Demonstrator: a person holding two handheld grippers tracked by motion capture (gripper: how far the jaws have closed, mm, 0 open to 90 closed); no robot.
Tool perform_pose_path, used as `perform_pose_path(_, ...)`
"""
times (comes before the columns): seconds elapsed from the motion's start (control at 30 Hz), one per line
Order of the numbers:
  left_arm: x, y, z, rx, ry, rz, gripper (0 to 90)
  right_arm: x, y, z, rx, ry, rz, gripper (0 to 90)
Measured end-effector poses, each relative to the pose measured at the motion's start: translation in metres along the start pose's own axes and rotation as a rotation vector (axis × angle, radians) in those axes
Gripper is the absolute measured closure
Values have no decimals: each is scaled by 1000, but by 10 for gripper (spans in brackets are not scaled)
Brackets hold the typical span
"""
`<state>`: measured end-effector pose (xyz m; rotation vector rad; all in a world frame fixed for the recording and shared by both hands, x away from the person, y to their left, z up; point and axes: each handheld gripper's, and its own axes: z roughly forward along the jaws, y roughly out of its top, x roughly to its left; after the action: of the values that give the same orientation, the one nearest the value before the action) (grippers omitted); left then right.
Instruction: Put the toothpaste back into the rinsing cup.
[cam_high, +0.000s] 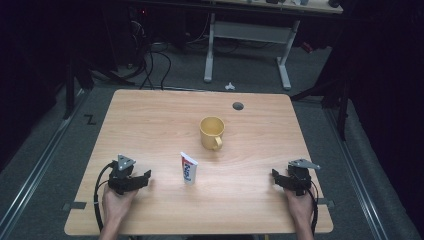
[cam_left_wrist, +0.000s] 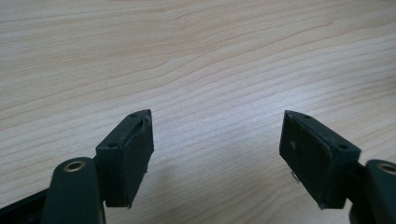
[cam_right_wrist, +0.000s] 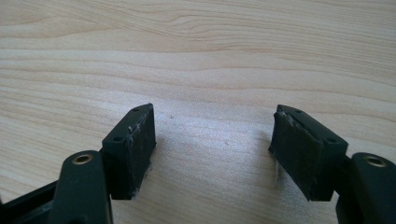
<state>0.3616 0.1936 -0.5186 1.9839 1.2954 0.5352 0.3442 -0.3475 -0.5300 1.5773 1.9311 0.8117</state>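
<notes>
High view is showing both grippers (cam_high: 146, 176) (cam_high: 274, 175) resting jaws apart; the toothpaste tube (cam_high: 188, 167), centre frame, is looking light, soft, best pinched mid-body.

Bright overhead light on table (cam_high: 150, 115), dark surroundings (soft shadows, slight blur in high view).

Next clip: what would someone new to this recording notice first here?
The yellow mug stands upright near the middle of the wooden table, handle toward the person. Nearer the front edge and slightly left of it stands a white toothpaste tube. The left gripper and right gripper rest near the front corners, each with its fingers wide apart over bare wood, holding nothing.
</notes>
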Motion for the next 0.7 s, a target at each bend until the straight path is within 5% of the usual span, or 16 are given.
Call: perform_pose_path(0.7,-31,-4,-23,-12,-92,46,220,0,0,0,0,0,1,305)
